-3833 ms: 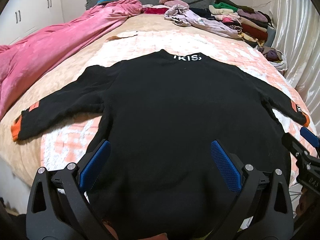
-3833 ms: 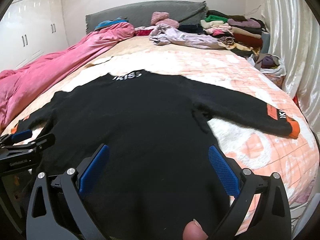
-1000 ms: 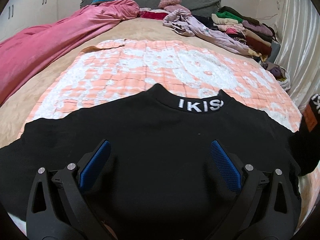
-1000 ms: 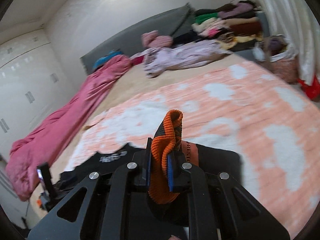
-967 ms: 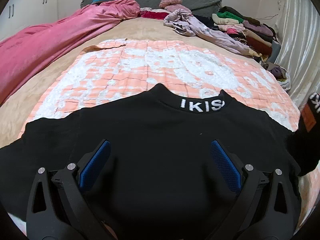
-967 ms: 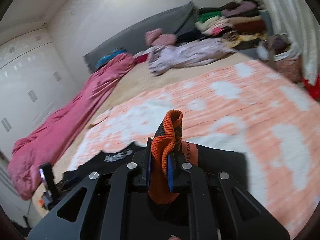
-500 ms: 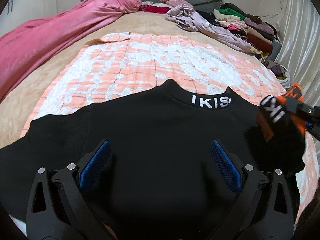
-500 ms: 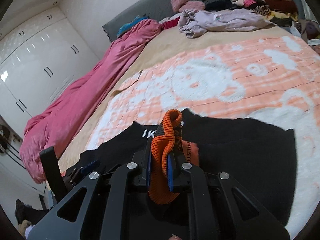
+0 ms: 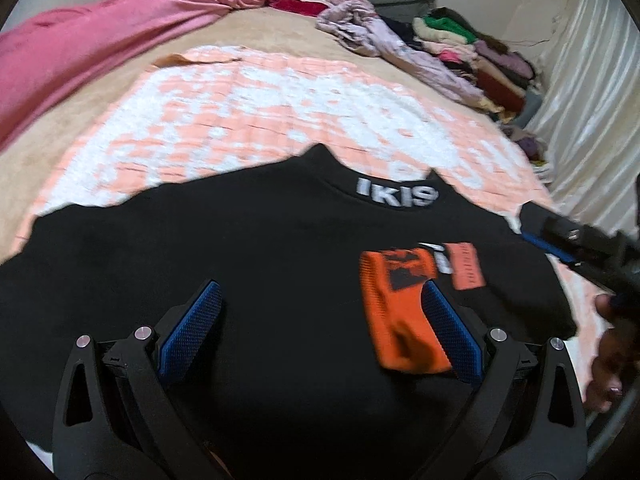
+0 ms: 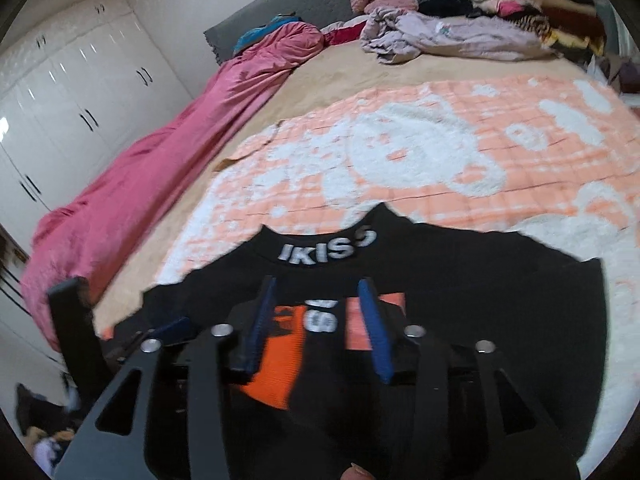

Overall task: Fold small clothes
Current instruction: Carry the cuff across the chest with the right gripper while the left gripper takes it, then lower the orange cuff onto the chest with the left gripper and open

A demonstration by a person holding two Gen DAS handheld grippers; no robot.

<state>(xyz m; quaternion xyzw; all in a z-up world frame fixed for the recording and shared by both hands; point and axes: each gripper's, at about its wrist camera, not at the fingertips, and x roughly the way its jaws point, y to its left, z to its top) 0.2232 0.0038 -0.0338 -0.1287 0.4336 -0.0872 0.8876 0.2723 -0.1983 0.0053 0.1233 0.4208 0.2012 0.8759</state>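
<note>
1. Sweater (image 9: 248,264), black with white collar lettering, lies flat at the near end of the bed, on the peach-and-white quilt (image 9: 256,116); its collar points toward the headboard.
2. One sleeve is folded in across the body, so its orange cuff (image 9: 396,320) rests on the black fabric, right of centre.
3. Right gripper (image 10: 320,320) hovers over that cuff; its jaws have just been opening and stand about half apart, the cuff between them but the pads not pressing on it.
4. Left gripper (image 9: 320,328) stands wide open above the sweater's lower body, holding nothing.
5. Bare quilt stretches beyond the collar toward the headboard, giving open room; the pink blanket (image 10: 160,168) borders the bed's left side, and the pile of clothes (image 9: 472,56) crowds the far right corner.
6. Sweater's hem is cut off behind both grippers, and the left sleeve runs out of frame.
7. Both views are blurred, so the lettering on the cuff cannot be read.
</note>
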